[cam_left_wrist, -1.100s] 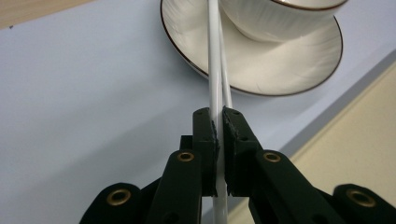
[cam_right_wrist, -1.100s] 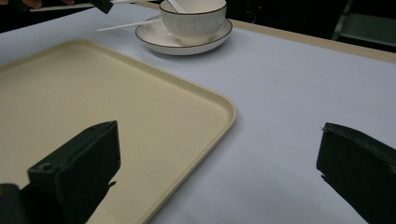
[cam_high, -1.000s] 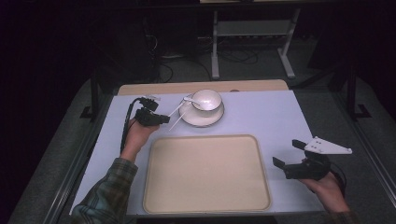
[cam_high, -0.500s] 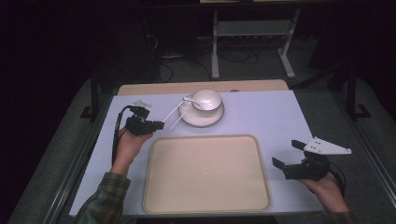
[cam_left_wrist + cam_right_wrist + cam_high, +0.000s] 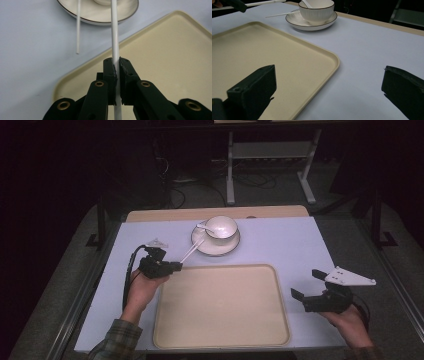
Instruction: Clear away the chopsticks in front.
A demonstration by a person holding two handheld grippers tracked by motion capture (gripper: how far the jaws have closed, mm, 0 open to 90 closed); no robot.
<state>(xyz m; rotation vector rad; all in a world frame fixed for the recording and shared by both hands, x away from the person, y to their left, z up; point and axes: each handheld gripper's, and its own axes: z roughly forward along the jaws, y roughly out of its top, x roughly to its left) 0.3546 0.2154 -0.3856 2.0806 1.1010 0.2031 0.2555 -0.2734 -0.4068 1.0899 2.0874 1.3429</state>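
The left gripper pinches a thin white stick tight; it could slip. The right gripper is wide open, holding nothing.

Tray: cream, smooth, plastic-looking, with a soft semi-matt sheen.
Saucer and bowl: white glazed ceramic by appearance, glossy, each edged with a thin dark rim; fine vertical ribbing was noted on the bowl's outer wall.
Spoon: white, glossy.
Two white sticks: smooth, slightly shiny, material not determined.
Table cover: pale lavender, matt, smooth; a wood-toned strip was seen along the far edge.
Left gripper: matt black plastic, brass-coloured metal fasteners.
Sleeve: plaid woven cloth.
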